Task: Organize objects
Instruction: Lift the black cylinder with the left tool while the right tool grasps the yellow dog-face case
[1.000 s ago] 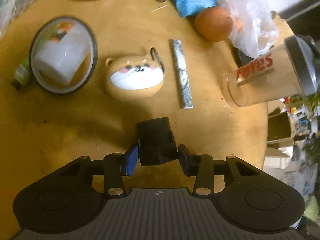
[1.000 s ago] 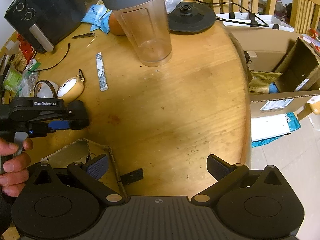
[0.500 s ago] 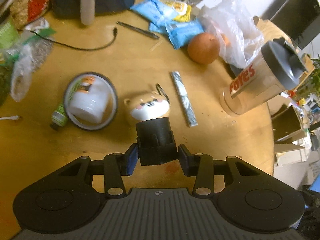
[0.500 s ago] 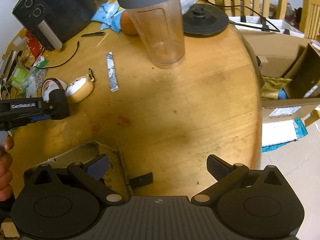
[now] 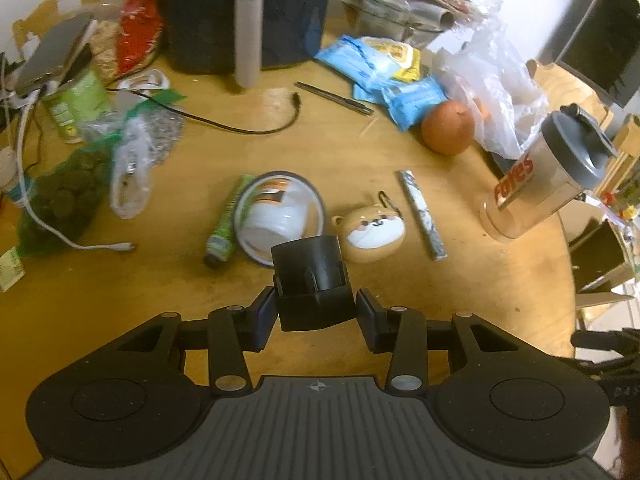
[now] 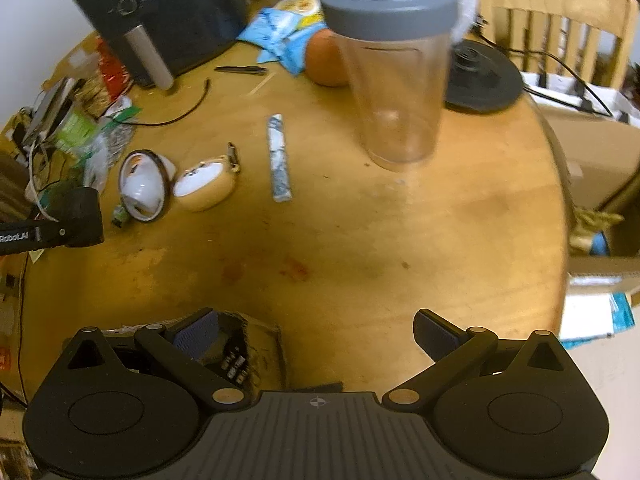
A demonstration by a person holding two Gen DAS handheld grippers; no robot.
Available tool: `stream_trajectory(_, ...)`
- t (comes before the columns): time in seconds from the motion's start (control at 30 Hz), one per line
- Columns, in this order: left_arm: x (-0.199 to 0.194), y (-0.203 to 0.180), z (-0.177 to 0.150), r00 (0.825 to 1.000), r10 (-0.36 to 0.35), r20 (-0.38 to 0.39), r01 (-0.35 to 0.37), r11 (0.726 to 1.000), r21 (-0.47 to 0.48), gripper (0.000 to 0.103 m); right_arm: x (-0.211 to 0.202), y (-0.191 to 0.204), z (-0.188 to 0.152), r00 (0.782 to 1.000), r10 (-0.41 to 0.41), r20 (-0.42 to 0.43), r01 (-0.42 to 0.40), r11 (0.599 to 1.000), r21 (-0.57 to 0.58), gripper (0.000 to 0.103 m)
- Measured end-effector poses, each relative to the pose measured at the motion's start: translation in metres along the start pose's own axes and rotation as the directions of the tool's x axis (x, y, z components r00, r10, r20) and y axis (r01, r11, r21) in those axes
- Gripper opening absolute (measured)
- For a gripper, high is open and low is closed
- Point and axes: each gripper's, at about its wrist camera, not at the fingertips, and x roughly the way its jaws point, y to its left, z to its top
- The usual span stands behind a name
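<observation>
My left gripper [image 5: 316, 316] is shut on a black plastic holder [image 5: 312, 280] and carries it above the round wooden table [image 5: 120, 312]. The same holder [image 6: 82, 216] shows at the left edge of the right wrist view, on the left gripper's fingers. Beyond it lie a dog-face pouch [image 5: 372, 232], a silver sachet stick [image 5: 420, 214], a white cup in a dark ring [image 5: 280, 212] and a green tube [image 5: 226, 224]. My right gripper [image 6: 314, 322] is open with nothing between its fingers, near the table's front edge beside a small cardboard box [image 6: 256, 348].
A shaker bottle [image 6: 396, 80] stands mid-table, with an orange [image 5: 446, 128], blue snack packs [image 5: 384, 72] and a plastic bag [image 5: 496, 80] behind it. A black air fryer [image 5: 248, 12], cables and bags crowd the far left. Cardboard boxes [image 6: 600, 160] and a chair sit off the right edge.
My left gripper has lifted away from the table with the black holder, so the items look smaller and more of the far side shows. The right gripper shifted sideways and stays open.
</observation>
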Motion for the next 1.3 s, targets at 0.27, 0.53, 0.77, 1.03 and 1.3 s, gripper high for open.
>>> stream_trajectory(0.27,-0.023,0.019,-0.012,0.999,0.019,0.048,-0.018,1.000,-0.020,0.042,0.012,0.028,0.014,0.999,0.049,0.024,-0.045,0.989,-0.141,0.103)
stream_trajectory(0.53,-0.041,0.031,-0.026,0.996,0.046,0.077,-0.043,0.998,-0.033,0.042,0.025,0.058,0.026,0.995,0.088,0.052,-0.068,0.947,-0.313,0.103)
stream_trajectory(0.77,-0.051,0.042,-0.037,0.996,0.051,0.078,-0.045,0.997,-0.069,0.042,0.042,0.074,0.040,0.991,0.112,0.073,-0.076,0.923,-0.376,0.103)
stream_trajectory(1.03,-0.058,0.051,-0.048,0.995,0.059,0.078,-0.052,0.994,-0.096,0.042,0.064,0.094,0.053,0.988,0.131,0.080,-0.083,0.895,-0.439,0.103)
stream_trajectory(1.3,-0.064,0.062,-0.058,0.995,0.071,0.072,-0.060,0.989,-0.138,0.042,0.093,0.113,0.070,0.990,0.116,0.075,-0.067,0.879,-0.471,0.103)
